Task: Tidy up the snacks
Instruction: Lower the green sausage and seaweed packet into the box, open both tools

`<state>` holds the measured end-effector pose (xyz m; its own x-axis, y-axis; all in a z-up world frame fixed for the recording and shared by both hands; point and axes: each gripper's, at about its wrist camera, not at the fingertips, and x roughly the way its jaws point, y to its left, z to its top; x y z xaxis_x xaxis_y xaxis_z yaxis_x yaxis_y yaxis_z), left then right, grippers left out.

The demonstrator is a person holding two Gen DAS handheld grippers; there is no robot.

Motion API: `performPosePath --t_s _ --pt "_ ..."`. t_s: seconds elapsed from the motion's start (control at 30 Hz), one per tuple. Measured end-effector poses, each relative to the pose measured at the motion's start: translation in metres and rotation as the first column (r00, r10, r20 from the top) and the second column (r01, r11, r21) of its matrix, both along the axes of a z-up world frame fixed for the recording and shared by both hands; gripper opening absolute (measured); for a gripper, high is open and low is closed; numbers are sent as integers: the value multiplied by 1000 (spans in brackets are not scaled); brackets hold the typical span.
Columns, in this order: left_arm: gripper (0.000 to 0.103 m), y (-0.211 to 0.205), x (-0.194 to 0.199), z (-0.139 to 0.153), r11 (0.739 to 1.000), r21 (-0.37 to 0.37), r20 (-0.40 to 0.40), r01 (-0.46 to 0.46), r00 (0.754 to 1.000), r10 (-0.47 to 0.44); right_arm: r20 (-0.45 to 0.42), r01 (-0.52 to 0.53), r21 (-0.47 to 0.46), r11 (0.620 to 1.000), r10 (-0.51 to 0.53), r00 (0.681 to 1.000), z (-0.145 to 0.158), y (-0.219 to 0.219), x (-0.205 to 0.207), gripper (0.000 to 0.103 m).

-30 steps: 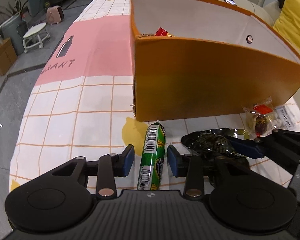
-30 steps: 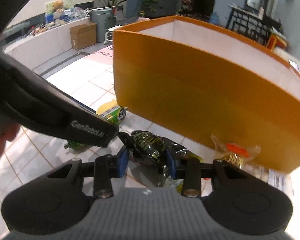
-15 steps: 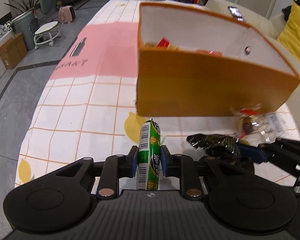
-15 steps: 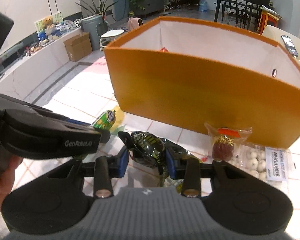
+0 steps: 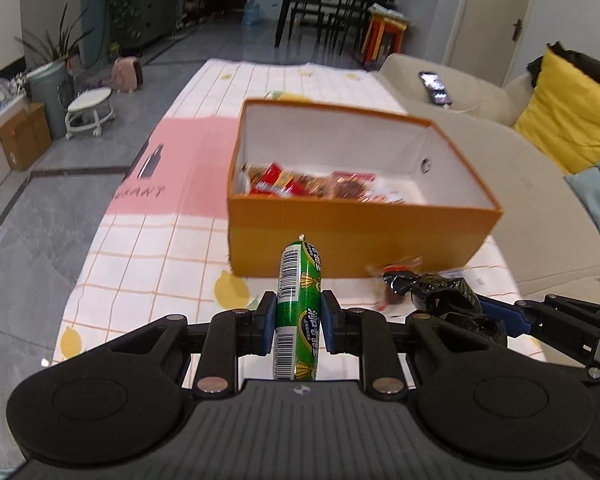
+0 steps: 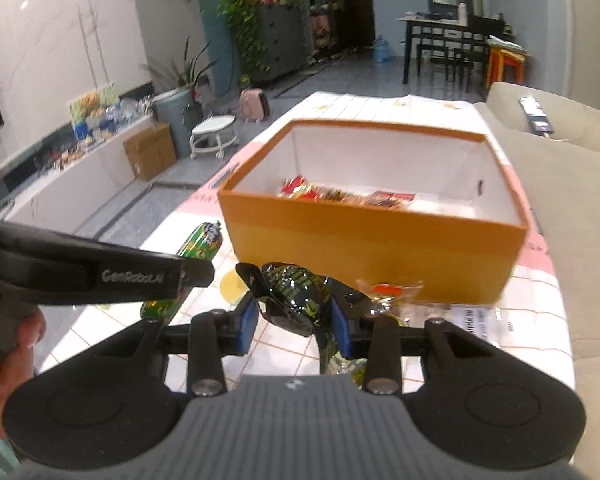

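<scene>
My left gripper is shut on a green sausage stick and holds it raised in front of the orange box. My right gripper is shut on a black wrapped snack, also lifted above the table; the snack also shows in the left wrist view. The orange box is open on top and holds several red and brown snack packets. The left gripper and sausage stick appear at the left of the right wrist view.
A clear packet with a red-brown snack and a white-labelled packet lie on the checked tablecloth just before the box. A beige sofa with a phone and a yellow cushion runs along the right.
My left gripper closed on the sausage stick and lifted it. Both grippers rose and pulled back from the box, so its inside now shows.
</scene>
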<state>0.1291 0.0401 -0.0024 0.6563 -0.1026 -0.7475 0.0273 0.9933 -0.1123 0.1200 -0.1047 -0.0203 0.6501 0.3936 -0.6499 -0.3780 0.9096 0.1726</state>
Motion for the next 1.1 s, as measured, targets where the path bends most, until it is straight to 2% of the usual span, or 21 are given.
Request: performPosePath --t_s 0.13,0.37,0.53,0.63,0.83,1.1 --pt "25 -10 -8 17 1000 -13 40 24 999 -23 57 36 6 999 -36 998 21 -14 -16 36" --pt "25 -29 -7 40 995 -26 91 92 992 -89 103 100 64 993 -106 989 55 -47 -27 36" --pt "25 -42 9 53 990 -39 117 138 984 -132 106 127 79 989 -135 985 71 -64 -14 37" --pt "25 -46 24 56 985 -62 114 160 982 -153 93 131 94 987 -140 986 76 -74 1 37" --pt "25 -52 60 53 980 -87 76 177 982 -171 88 127 61 990 -132 987 85 -83 40 37" --pt "25 -53 118 38 973 -160 -17 165 985 -170 3 109 -12 994 -109 994 77 -85 114 37"
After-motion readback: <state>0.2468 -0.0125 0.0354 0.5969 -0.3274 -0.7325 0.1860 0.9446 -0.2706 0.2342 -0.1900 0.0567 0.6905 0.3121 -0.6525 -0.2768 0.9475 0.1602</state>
